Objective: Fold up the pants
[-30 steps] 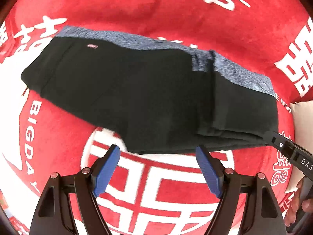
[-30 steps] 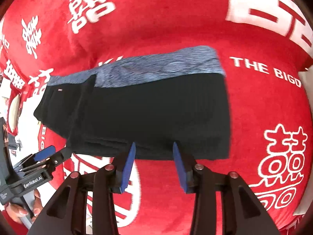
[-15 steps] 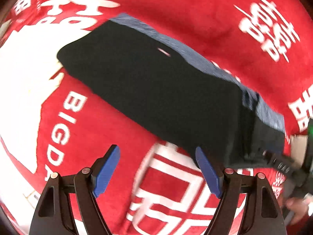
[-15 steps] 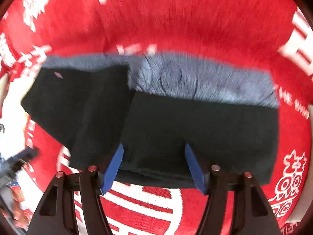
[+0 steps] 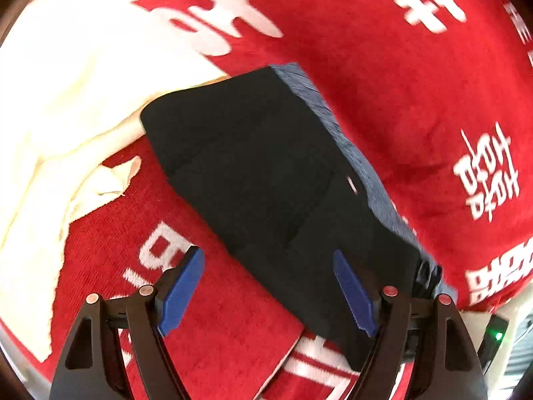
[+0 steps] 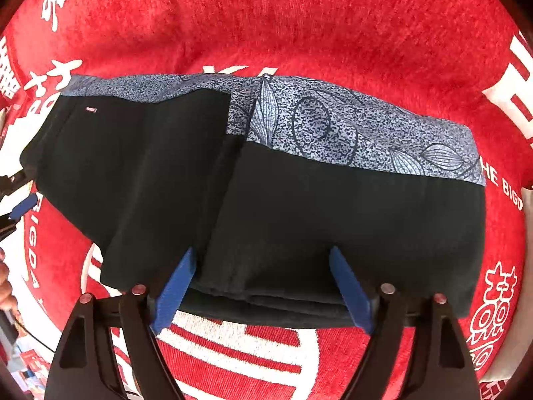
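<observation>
The black pants [image 6: 273, 206] with a blue-grey patterned waistband [image 6: 349, 126] lie folded on the red cloth. In the left wrist view the pants [image 5: 266, 180] run diagonally from upper left to lower right. My left gripper [image 5: 266, 286] is open and empty, its blue pads straddling the pants' near edge from above. My right gripper [image 6: 263, 286] is open, its pads on either side of the thick folded near edge of the pants. The left gripper's blue tip [image 6: 20, 206] shows at the left edge of the right wrist view.
A red cloth with white characters [image 6: 299, 26] covers the surface. A cream towel-like patch [image 5: 50, 116] lies at the left beside the pants' end. The cloth's edge and a device with a green light [image 5: 498, 336] are at the lower right.
My left gripper has swung left toward the pants' far end, so the pants now run diagonally. My right gripper has opened wider and moved in over the folded near edge.
</observation>
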`<state>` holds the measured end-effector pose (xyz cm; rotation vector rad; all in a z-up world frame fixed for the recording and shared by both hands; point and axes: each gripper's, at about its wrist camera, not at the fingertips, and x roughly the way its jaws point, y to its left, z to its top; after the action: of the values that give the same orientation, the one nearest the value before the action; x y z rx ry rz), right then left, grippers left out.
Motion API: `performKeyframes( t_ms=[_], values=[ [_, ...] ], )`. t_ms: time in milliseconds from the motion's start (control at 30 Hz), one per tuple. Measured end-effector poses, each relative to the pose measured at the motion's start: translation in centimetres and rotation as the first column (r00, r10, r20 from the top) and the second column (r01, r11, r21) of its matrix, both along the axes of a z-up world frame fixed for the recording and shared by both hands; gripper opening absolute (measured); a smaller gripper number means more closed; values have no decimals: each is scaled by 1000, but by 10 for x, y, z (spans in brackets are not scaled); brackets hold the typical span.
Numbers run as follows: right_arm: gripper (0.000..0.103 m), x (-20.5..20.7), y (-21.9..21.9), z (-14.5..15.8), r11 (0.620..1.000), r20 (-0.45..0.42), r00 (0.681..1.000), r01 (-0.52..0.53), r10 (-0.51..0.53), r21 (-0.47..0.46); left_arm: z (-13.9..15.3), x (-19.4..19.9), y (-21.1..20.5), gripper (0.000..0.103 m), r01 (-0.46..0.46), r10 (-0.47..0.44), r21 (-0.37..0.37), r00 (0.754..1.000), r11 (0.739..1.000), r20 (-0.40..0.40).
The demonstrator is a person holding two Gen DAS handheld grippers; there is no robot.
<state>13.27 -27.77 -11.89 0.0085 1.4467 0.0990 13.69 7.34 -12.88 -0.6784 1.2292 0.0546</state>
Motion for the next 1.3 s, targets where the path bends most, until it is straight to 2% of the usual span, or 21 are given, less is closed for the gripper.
performKeyframes(
  t_ms=[100,233,300,433,533,633,700,800,833,900,933,967,1067,1100,1200,1300],
  values=[
    [85,1,1,-1,1000,-6,1000,-6,6,-8,-9,0,10,81,-36,39,-73,999,997,36],
    [85,1,2,0,1000,-6,1000,-7,7,-12,-15,7,14,81,-38,51,-140,995,989,89],
    [85,2,4,-1,1000,-6,1000,-5,5,-14,-18,8,14,90,-37,58,-178,992,983,114],
    [85,2,5,-2,1000,-6,1000,-3,3,-17,-19,11,10,91,-37,64,-180,987,983,147],
    [85,3,6,-2,1000,-8,1000,-3,3,-19,-17,16,8,92,-52,85,-211,984,976,154],
    [85,3,5,-2,1000,-7,1000,-4,4,-18,-3,24,-3,92,-31,79,-218,973,976,215],
    [85,3,6,-2,1000,-8,1000,-6,6,-20,-5,30,-10,92,-21,60,-183,977,983,205],
    [85,6,7,-2,1000,-17,1000,-12,12,-21,-24,40,-12,92,-49,64,-143,993,988,96],
    [85,7,7,-2,1000,-20,1000,-15,15,-21,-24,40,-11,89,-58,72,-140,993,988,98],
    [85,9,6,0,1000,-27,999,-22,22,-18,-20,43,-15,71,-60,64,-62,996,996,68],
    [85,11,5,3,1000,-28,999,-24,23,-19,-19,44,-17,49,-56,56,-7,998,998,42],
    [85,13,6,7,999,-25,999,-26,25,-30,-19,45,-17,34,-53,53,46,999,998,14],
    [85,18,11,29,997,12,999,-39,40,-62,-12,45,-18,27,-22,21,92,1000,996,4],
    [85,21,14,38,998,23,999,-45,46,-39,-6,47,-27,26,18,-20,155,1000,988,6],
    [85,41,31,62,996,15,997,-76,75,48,12,48,-56,25,117,-134,326,990,938,31],
    [85,69,56,79,983,-15,993,-115,118,145,24,46,-83,25,199,-247,474,968,858,41]
  ],
)
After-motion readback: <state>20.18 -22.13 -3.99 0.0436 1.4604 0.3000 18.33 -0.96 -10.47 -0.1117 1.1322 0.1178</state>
